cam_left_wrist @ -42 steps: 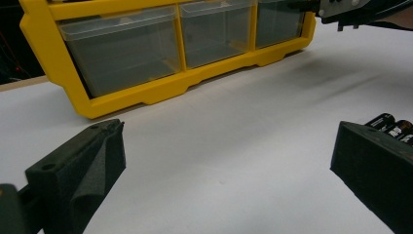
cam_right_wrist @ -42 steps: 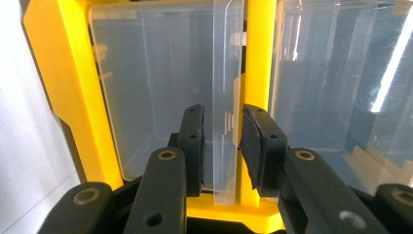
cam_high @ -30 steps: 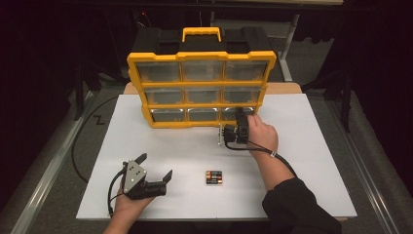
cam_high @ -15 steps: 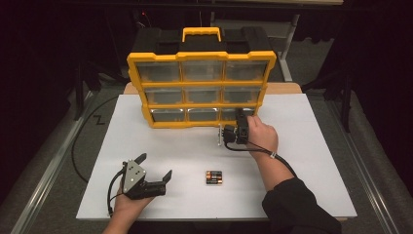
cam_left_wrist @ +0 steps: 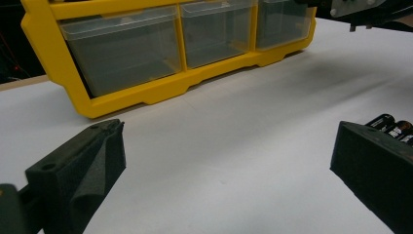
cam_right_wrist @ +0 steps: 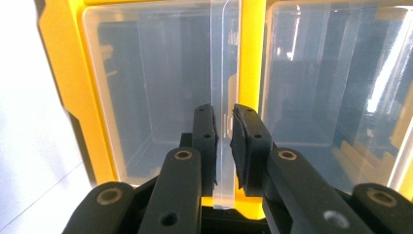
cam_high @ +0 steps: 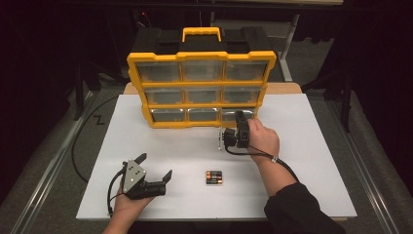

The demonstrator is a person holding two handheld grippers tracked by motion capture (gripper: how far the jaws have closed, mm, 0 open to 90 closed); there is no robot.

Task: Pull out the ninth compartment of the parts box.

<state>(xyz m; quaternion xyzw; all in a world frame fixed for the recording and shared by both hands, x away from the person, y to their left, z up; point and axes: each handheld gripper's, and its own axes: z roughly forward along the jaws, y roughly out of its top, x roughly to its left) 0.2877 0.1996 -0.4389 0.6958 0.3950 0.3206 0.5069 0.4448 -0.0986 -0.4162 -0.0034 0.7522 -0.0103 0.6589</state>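
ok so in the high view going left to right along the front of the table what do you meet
left gripper, open in the left hand → pack of batteries → right gripper, farther back, shut on the drawer tab of the yellow organizer

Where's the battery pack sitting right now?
In the high view the batteries lie on the white table, near its front edge, between the open left gripper and the person's right forearm.
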